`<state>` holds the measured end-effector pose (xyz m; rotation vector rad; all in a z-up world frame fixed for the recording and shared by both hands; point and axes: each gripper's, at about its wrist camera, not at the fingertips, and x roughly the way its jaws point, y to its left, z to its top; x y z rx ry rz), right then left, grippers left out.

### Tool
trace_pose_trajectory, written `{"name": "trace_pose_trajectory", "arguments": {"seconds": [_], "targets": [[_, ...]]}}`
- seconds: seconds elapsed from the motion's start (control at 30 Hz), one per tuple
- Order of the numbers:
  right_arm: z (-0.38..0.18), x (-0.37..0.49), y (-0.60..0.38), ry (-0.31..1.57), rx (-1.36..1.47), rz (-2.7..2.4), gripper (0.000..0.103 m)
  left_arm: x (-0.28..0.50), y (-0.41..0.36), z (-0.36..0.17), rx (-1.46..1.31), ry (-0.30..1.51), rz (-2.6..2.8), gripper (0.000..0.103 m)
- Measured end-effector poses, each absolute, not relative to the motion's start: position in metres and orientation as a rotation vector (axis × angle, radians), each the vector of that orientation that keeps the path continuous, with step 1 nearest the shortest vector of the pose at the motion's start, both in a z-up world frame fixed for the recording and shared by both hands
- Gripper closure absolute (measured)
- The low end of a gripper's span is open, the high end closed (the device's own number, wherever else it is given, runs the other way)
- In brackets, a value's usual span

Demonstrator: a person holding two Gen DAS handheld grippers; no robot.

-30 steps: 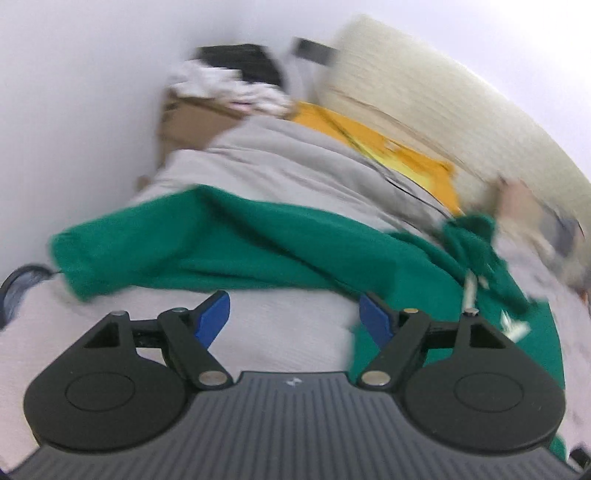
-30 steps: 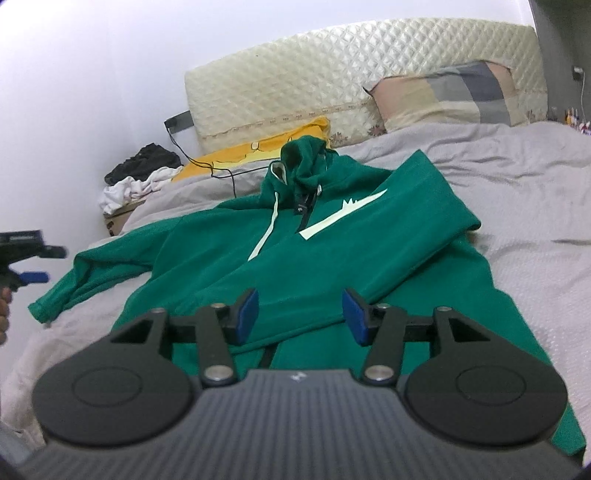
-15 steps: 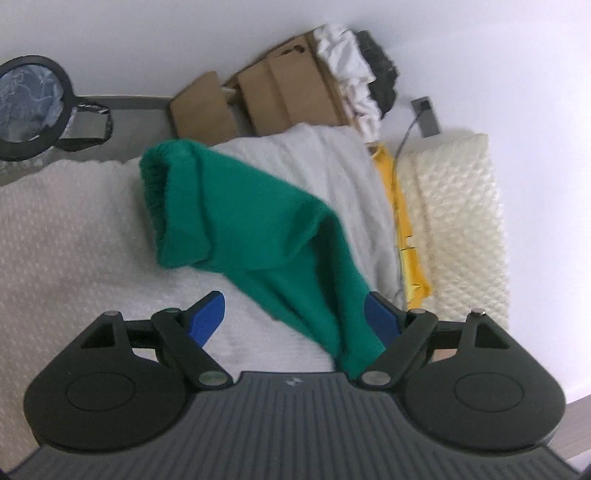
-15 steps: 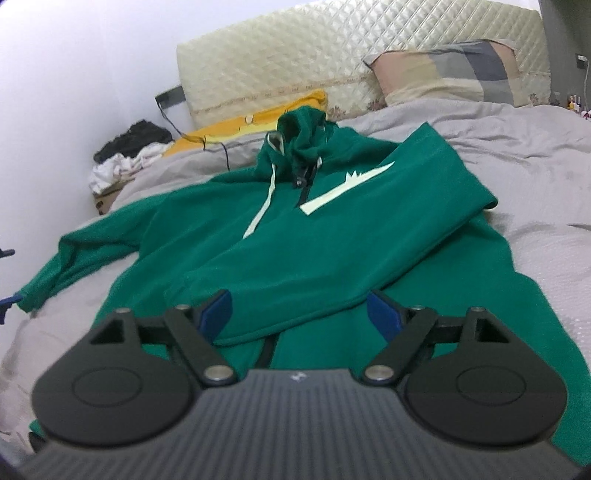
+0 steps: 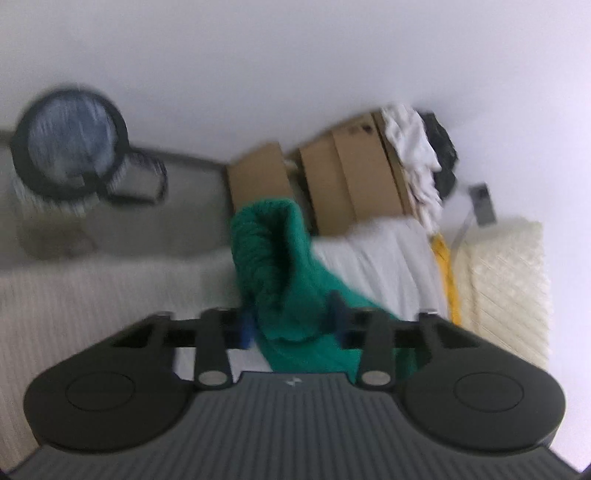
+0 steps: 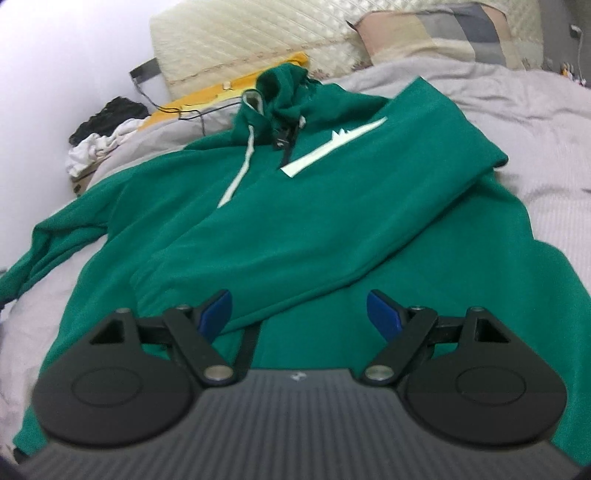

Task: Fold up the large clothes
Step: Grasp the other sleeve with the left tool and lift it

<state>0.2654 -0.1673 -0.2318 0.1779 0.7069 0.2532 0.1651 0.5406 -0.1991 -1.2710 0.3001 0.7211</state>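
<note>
A green hoodie (image 6: 332,206) lies face up on the bed, its right sleeve folded across the chest, its left sleeve (image 6: 55,240) stretched out to the left. My right gripper (image 6: 299,314) is open and empty, low over the hoodie's lower front. In the left wrist view my left gripper (image 5: 291,325) is closed on the end of the green sleeve (image 5: 273,258), whose ribbed cuff sticks up past the fingers. This view is blurred.
The bed has a grey sheet (image 6: 535,122), a quilted headboard (image 6: 258,33), a pillow (image 6: 443,33) and a yellow cloth (image 6: 221,92). Beside the bed stand cardboard boxes (image 5: 343,181) with white and black clothes (image 5: 417,155) on top, and a black fan (image 5: 70,144) on the floor.
My left gripper has closed on the sleeve end and lifted it. My right gripper has opened wider and moved lower, closer to the hoodie.
</note>
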Motion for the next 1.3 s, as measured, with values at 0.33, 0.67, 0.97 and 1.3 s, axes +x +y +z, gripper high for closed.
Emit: {"name": "trace_pose_trajectory", "arguments": {"seconds": [0.33, 0.67, 0.97, 1.3], "targets": [[-0.235, 0.276, -0.179, 0.699, 0.222, 0.220, 0.021, 0.232, 0.578, -0.100, -0.850, 0.233, 0.786, 0.079], [-0.219, 0.268, -0.183, 0.631, 0.216, 0.218, 0.021, 0.307, 0.480, 0.062, -0.341, 0.152, 0.470, 0.079], [-0.188, 0.243, -0.200, 0.526, 0.225, 0.219, 0.021, 0.322, 0.324, 0.139, 0.001, 0.119, 0.178, 0.078], [-0.170, 0.228, -0.249, 0.476, 0.313, 0.156, 0.021, 0.357, 0.121, 0.108, 0.165, 0.190, -0.187, 0.078]]}}
